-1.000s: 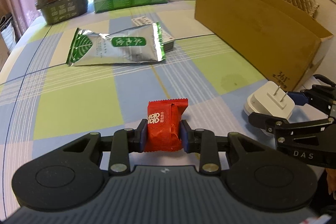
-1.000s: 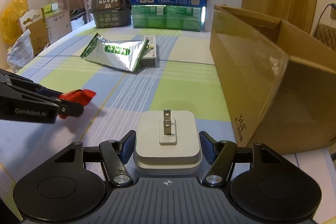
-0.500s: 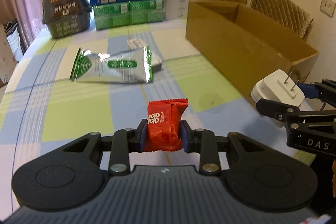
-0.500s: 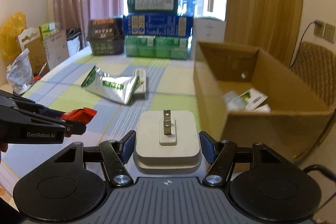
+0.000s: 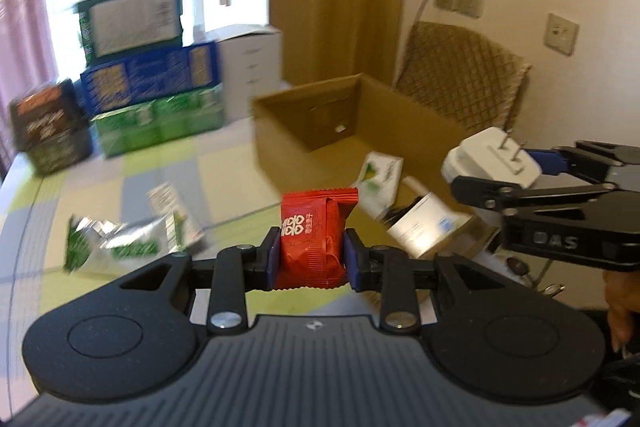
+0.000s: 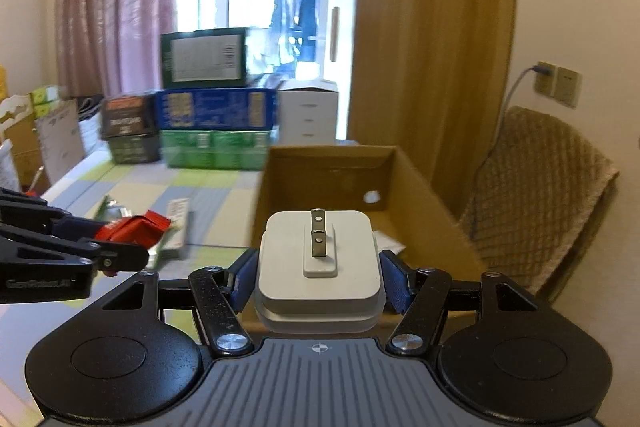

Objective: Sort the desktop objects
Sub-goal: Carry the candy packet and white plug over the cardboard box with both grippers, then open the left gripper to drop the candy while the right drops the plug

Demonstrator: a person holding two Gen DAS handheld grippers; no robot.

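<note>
Stacked cartons (image 6: 216, 107) are standing far ahead of the gripper, a white box (image 6: 308, 111) sitting just to their right. A woven chair (image 6: 536, 195) is standing off to the right, a cable (image 6: 516, 87) hanging from a wall socket (image 6: 544, 79) above it.

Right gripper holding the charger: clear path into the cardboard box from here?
Probably yes. The right gripper is shut on the white charger, just before the cardboard box. Its top is open and nothing stands between; the left gripper is off to the side.

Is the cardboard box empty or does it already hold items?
Not empty: the open cardboard box holds a green-and-white packet and a white carton.
</note>
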